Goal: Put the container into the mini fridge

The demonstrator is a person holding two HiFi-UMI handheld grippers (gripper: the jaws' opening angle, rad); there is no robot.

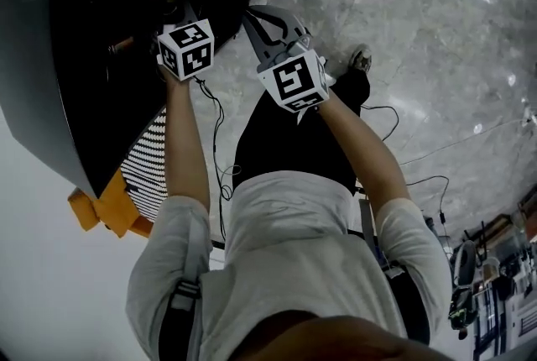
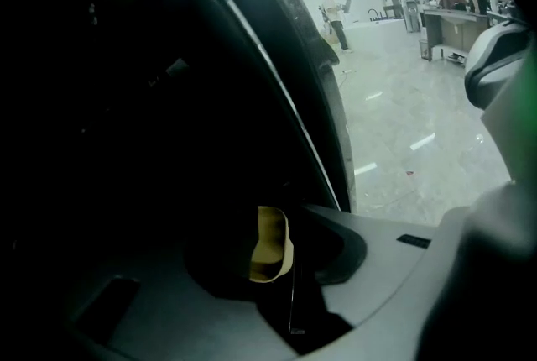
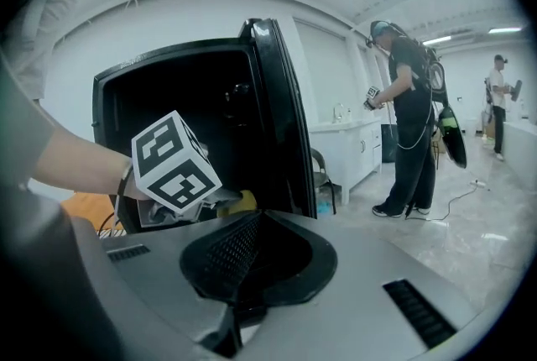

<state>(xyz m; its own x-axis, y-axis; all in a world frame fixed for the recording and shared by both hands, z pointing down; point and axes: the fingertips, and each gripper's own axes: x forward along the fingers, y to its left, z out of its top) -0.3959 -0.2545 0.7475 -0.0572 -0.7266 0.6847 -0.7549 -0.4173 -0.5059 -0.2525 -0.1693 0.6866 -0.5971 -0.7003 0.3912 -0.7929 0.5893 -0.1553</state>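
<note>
The right gripper [image 3: 254, 221], grey-bodied with black mesh-faced pads, has its jaws brought together; the two faces meet along one seam and nothing sits between them. It touches nothing.

Just ahead of it and to its left is the left gripper [image 2: 285, 260], the same grey build, carrying a white cube with black square markers [image 3: 176, 162]. Its jaws stand apart. One yellowish pad [image 2: 270, 243] shows, with a dark gap beside it, and nothing is in that gap. From the right gripper view its yellow tip is at the lower edge of the opening of the black mini fridge [image 3: 189, 91], close to the hinge side of the open door [image 3: 278, 120]. From the head view the left gripper is at the fridge mouth, and the right gripper, with its own marker cube [image 1: 294, 78], is outside, beside the door's edge.

Past the left jaws there is only the unlit inside of the fridge. The container cannot be picked out in that darkness, and neither gripper has it.

Beyond the door, to the right of both grippers, lies a pale grey marble floor [image 3: 470, 242]. A person in dark clothes [image 3: 411, 128] stands on it before a white counter [image 3: 344, 145].
</note>
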